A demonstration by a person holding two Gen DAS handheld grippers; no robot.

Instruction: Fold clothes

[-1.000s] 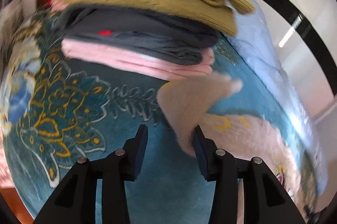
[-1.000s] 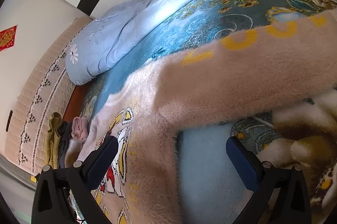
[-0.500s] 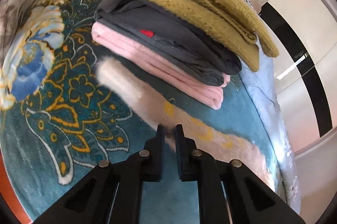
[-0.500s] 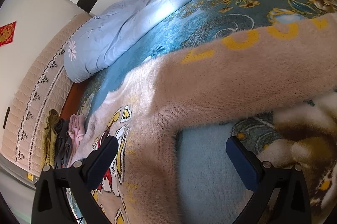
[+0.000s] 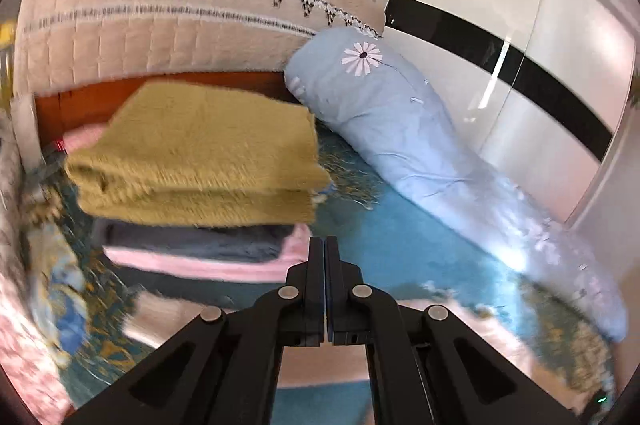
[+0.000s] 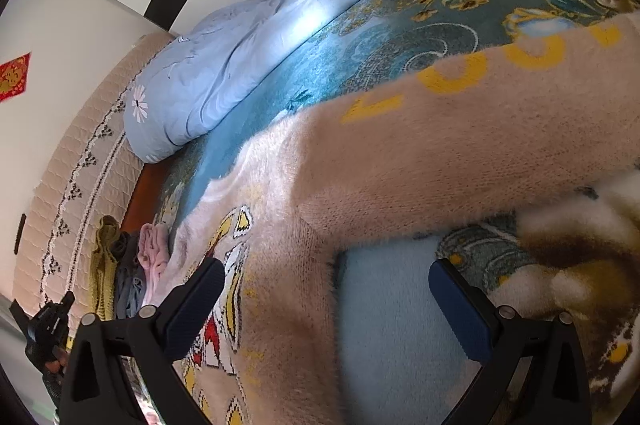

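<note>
My left gripper (image 5: 325, 252) was clenched, no cloth visible between its jaws, at lower centre before the folded stack (image 5: 200, 161), while my right gripper (image 6: 326, 265) hung released over the beige sweater (image 6: 440, 165) spread mid-frame, probably poised for folding.

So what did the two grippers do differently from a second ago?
The left gripper closed its jaws on the sleeve of the fuzzy beige sweater, then rose, so it now looks across the stack of folded clothes; whether it still pinches the sleeve can't be seen. The right gripper stayed open and still over the sweater.
</note>
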